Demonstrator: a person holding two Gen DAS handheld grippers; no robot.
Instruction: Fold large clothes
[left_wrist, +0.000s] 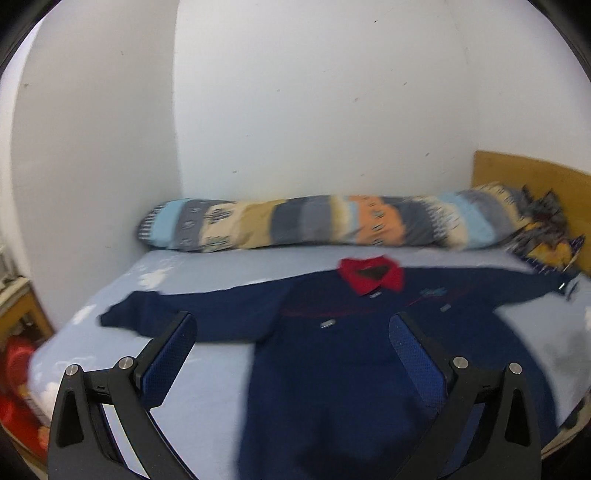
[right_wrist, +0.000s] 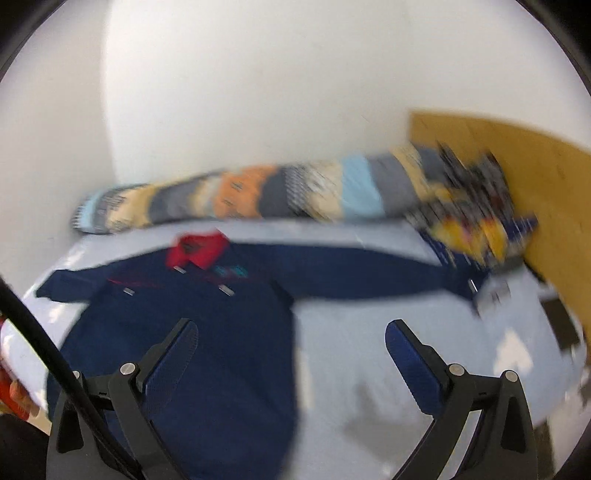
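Left gripper (left_wrist: 291, 328) and right gripper (right_wrist: 291, 332): blue textured fingers spread, empty, above navy red-collared shirt (left_wrist: 332, 369) lying flat, sleeves outstretched, on pale-blue bed (left_wrist: 207, 406).

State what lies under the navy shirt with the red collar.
The navy shirt lies spread flat on a light blue bedsheet, sleeves out. The sheet shows all around it; whatever is beneath the shirt's body is covered.

Both wrist views look from above the bed's (left_wrist: 207, 406) near edge toward the wall. Left centres the shirt (left_wrist: 332, 369); right has it at 9 o'clock. Both share the bolster (right_wrist: 258, 195).
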